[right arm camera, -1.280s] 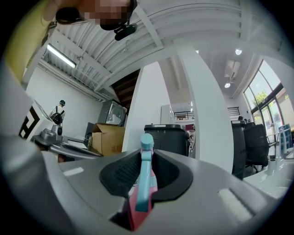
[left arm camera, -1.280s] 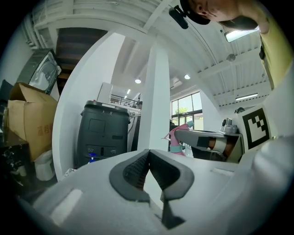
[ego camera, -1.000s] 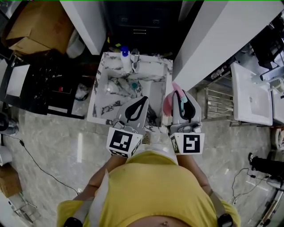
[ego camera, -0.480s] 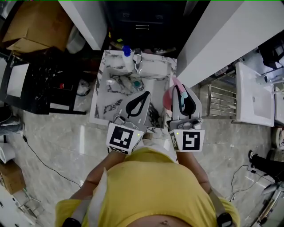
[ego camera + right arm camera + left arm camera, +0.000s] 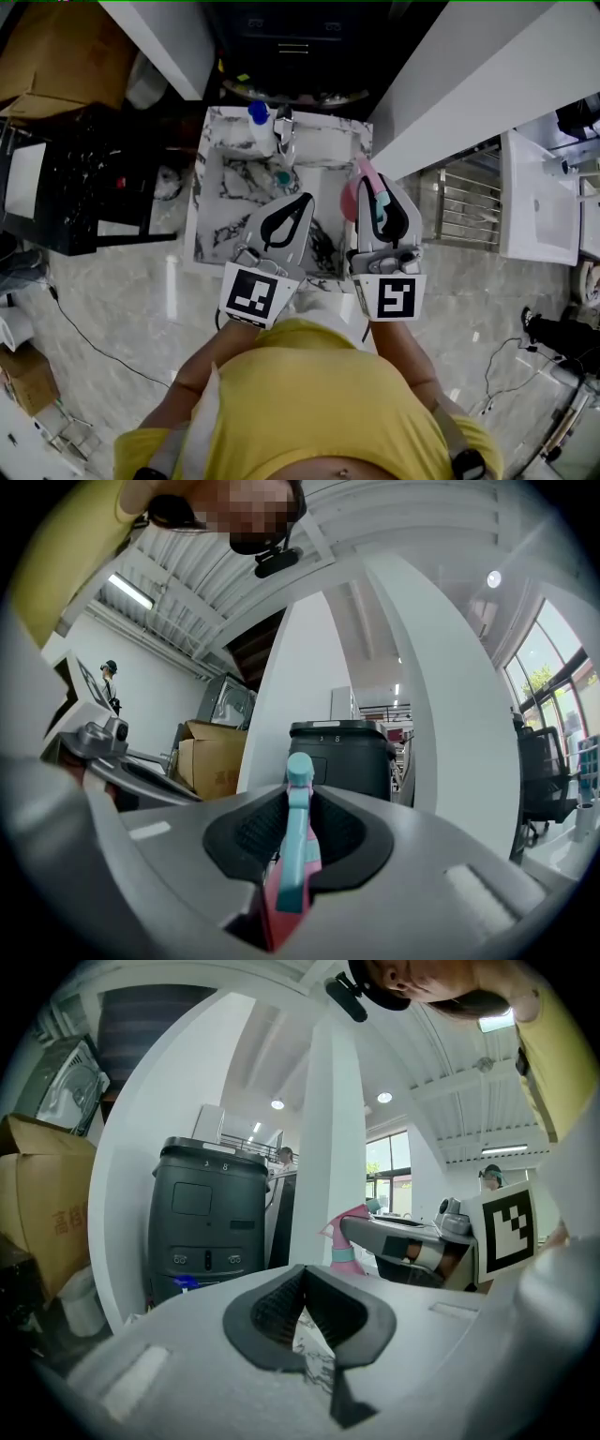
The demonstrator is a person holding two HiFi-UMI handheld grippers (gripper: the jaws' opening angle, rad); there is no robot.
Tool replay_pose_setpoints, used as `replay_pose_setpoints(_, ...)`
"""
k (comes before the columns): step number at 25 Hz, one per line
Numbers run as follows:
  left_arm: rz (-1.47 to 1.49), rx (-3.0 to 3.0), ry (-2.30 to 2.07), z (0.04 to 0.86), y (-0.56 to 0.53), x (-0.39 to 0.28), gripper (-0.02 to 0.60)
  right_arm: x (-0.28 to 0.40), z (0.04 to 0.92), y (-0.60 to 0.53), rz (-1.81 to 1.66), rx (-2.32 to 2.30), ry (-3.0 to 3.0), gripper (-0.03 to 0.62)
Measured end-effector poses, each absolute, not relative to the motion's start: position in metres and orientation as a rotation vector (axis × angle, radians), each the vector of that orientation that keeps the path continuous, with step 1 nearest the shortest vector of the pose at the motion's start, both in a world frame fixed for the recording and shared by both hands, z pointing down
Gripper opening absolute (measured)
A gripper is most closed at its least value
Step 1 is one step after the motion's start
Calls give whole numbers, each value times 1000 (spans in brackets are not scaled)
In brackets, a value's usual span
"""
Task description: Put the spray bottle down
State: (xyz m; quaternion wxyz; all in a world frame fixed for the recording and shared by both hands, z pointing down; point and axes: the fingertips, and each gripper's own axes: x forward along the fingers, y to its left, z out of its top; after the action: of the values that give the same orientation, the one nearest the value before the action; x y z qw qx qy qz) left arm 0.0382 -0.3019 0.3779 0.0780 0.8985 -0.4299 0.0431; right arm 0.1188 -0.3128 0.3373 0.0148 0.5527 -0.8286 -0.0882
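My right fingers [image 5: 251, 834] are narrow, pinching the spray bottle [image 5: 298, 855] by its pink-and-teal head. They hold it in the air over the right edge of the marble sink [image 5: 208, 178]. My left fingers [image 5: 270, 1309] are pressed together, empty, just beside it above the basin.

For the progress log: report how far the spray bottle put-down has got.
Done: nothing set down yet. In hand: the right hand-held gripper is shut on the pink spray bottle, near the right rim of the marble sink. The left hand-held gripper is shut, empty. Left: lower the bottle onto a surface and release.
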Motion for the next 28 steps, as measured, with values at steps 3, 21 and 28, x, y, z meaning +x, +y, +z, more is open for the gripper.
replay_pose_setpoints(3,144,2687,-1276,383,-313,41,-3,116,343,-327,-290,1705,-2592,64)
replay_pose_setpoints(21,242,2649,-1232,434,-358,39,-3,96,397,-402,-278,1673,-2653,64)
replay_pose_setpoints(28,278,2620,-1234,453,-375,40,-3,95,422,-428,-296,1671,-2642,64)
